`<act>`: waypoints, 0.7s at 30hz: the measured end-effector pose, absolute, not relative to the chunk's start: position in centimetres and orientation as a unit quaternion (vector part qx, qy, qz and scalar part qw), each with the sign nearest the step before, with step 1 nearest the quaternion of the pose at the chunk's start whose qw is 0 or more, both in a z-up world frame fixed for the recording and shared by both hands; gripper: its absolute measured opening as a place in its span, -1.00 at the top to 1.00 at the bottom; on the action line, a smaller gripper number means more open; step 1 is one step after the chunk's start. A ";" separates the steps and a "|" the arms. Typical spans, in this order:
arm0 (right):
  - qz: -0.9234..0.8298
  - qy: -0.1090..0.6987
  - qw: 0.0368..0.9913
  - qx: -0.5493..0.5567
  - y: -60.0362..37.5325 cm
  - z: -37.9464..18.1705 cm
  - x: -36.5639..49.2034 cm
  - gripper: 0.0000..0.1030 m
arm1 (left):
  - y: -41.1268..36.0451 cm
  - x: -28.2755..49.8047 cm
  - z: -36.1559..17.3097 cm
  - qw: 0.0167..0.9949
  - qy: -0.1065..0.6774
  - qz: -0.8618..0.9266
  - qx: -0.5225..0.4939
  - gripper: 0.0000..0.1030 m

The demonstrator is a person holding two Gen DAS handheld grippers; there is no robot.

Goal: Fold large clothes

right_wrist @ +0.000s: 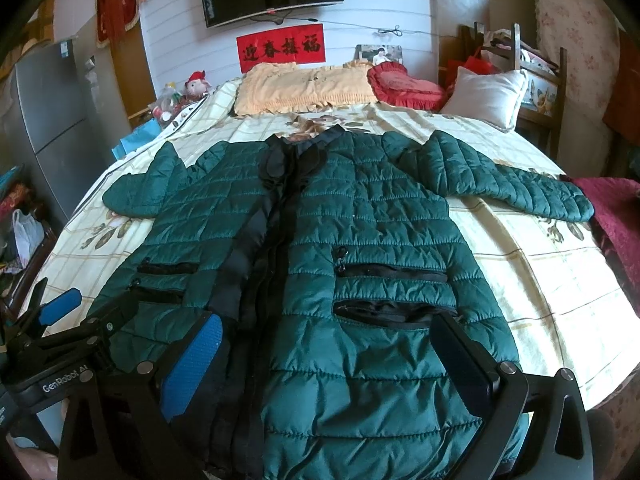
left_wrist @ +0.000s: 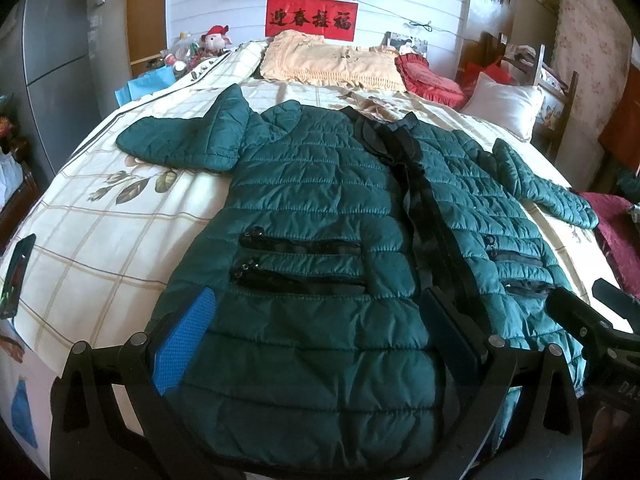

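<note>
A dark green quilted jacket (left_wrist: pixel 320 208) lies spread flat, front up, on the bed (left_wrist: pixel 104 248), its hem at the near edge and its collar toward the pillows at the far end. Its black front placket (right_wrist: pixel 256 248) runs down the middle, and zipped pockets sit on both front panels. One sleeve (left_wrist: pixel 180 140) reaches toward the bed's left edge; the other sleeve (right_wrist: pixel 512 188) stretches toward the right edge, its cuff just beside a crimson cloth (right_wrist: pixel 616 216).

The left tongs (left_wrist: pixel 316 344) are spread wide over the hem of the left front panel, gripping nothing. The right tongs (right_wrist: pixel 332 364) are likewise spread wide, over the right front panel near the hem, with nothing pinched between them. The two tools sit side by side at the near edge of the bed.
</note>
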State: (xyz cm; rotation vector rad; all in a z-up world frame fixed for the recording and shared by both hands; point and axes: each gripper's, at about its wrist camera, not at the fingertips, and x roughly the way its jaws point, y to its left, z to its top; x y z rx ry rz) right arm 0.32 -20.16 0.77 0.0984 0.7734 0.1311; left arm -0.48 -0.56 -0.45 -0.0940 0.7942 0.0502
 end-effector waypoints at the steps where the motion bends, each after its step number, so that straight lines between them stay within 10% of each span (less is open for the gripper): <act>1: 0.064 0.376 0.923 0.047 -20.2 0.7 0.4 -1.00 | -0.5 -0.5 -0.5 0.921 0.387 0.025 -0.046 -0.99; 21: 0.063 0.367 0.927 0.033 -20.1 -0.1 0.9 -1.00 | -0.9 -0.7 -0.6 0.919 0.392 0.029 -0.038 -0.99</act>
